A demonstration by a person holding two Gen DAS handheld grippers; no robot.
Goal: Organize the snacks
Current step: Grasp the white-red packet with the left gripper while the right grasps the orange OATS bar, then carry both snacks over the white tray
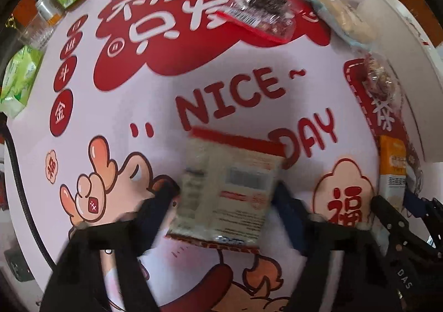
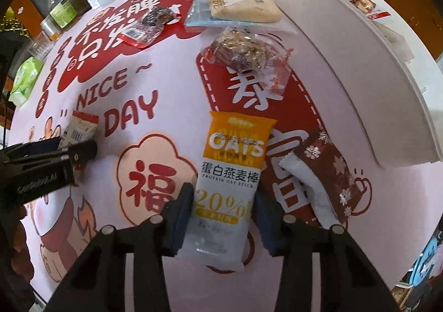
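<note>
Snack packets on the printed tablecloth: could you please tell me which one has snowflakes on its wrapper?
The dark red-brown packet with white snowflakes, lying just right of the orange-and-white oat stick packet between the right tongs; no other wrapper shows snowflakes.

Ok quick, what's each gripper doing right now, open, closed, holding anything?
Left gripper: shut on the red-edged packet.
Right gripper: fingers either side of the oat bar; a firm grip cannot be told.

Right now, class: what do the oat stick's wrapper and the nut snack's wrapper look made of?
Oat stick wrapper: probably printed plastic film, opaque, slightly glossy, with crimped ends. Nut snack wrapper: apparently clear crinkly plastic; contents show through, highlights glint off its creases.
</note>
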